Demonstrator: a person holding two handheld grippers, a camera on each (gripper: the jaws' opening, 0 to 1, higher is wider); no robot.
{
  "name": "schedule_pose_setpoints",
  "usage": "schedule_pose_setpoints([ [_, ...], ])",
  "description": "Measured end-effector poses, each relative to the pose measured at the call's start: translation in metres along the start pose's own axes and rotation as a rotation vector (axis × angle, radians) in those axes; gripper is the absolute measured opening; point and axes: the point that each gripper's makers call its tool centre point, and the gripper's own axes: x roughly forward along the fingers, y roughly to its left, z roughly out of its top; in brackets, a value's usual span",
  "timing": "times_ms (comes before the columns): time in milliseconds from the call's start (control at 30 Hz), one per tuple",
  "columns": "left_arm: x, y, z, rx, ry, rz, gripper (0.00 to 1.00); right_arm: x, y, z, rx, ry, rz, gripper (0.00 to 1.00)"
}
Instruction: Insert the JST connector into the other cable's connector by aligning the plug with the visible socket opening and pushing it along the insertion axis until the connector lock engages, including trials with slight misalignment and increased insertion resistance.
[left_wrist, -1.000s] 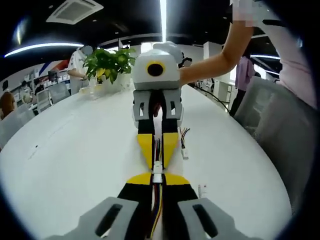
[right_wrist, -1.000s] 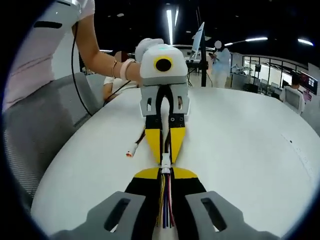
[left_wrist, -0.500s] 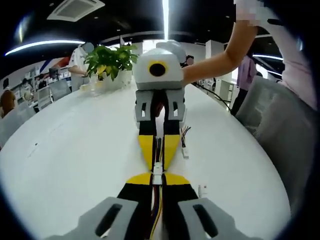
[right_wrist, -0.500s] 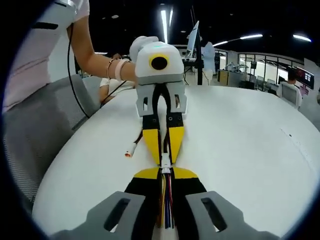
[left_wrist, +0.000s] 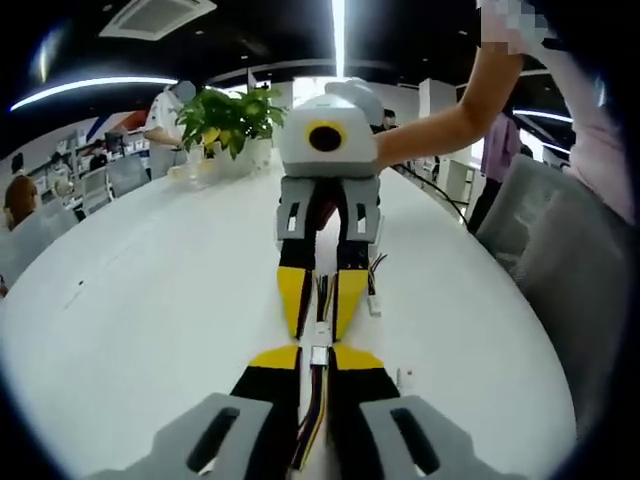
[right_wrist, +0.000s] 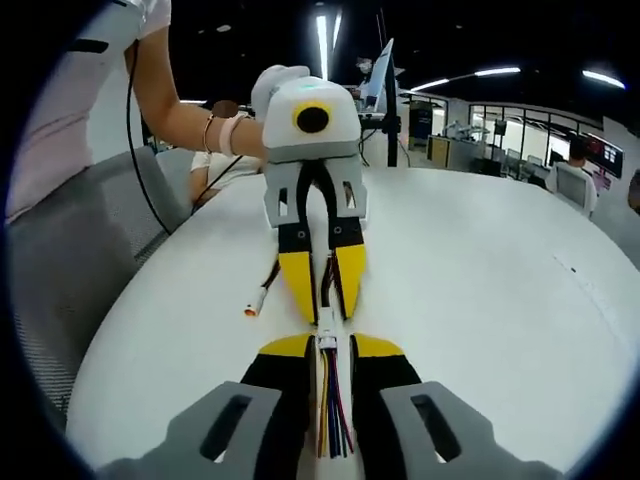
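Pinching small, light JST connector (left_wrist: 318, 354), left hand-held gripper (left_wrist: 317, 352) clamps its rigid housing; limp wires behind. Right hand-held gripper (right_wrist: 327, 343) likewise grips mating connector (right_wrist: 326, 341).

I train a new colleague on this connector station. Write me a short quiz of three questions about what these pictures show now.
1. True or false: the left gripper is shut on the left cable, and the right gripper is shut on the right cable.
2. In the right gripper view, what lies on the white table beside the left gripper?
A. an orange-tipped connector
B. a screwdriver
C. a cup
3. Fill in: in the left gripper view, at the far end of the table, stands a potted ____.

Key: 1 true; 2 A; 3 plant.
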Motion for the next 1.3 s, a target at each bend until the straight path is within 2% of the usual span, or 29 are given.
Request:
schedule_pose_setpoints([
  [100, -0.005, 0.005, 0.003, -0.009, -0.005, 0.025, 0.09, -0.003, -0.001, 0.006, -0.002, -0.005, -0.009, 0.11],
  [333, -0.016, 0.008, 0.016, -0.01, -0.036, 0.055, 0.09, -0.02, -0.001, 0.024, -0.002, -0.039, -0.048, 0.09],
  [567, -0.024, -0.003, 0.026, 0.006, -0.039, 0.063, 0.1, -0.033, 0.004, 0.03, -0.026, -0.039, -0.073, 0.11],
  [800, -0.032, -0.014, 0.033, 0.032, -0.041, 0.068, 0.11, -0.039, 0.009, 0.03, -0.031, -0.033, -0.073, 0.11],
  [1000, -0.035, -0.023, 0.033, 0.038, -0.038, 0.067, 0.11, -0.038, 0.017, 0.026, -0.027, -0.03, -0.067, 0.1],
  [1167, -0.035, -0.028, 0.028, 0.048, -0.04, 0.062, 0.1, -0.037, 0.024, 0.022, -0.016, -0.026, -0.062, 0.09],
  [1300, -0.033, -0.031, 0.021, 0.042, -0.013, 0.033, 0.11, -0.036, 0.028, 0.013, -0.007, -0.004, -0.052, 0.08],
])
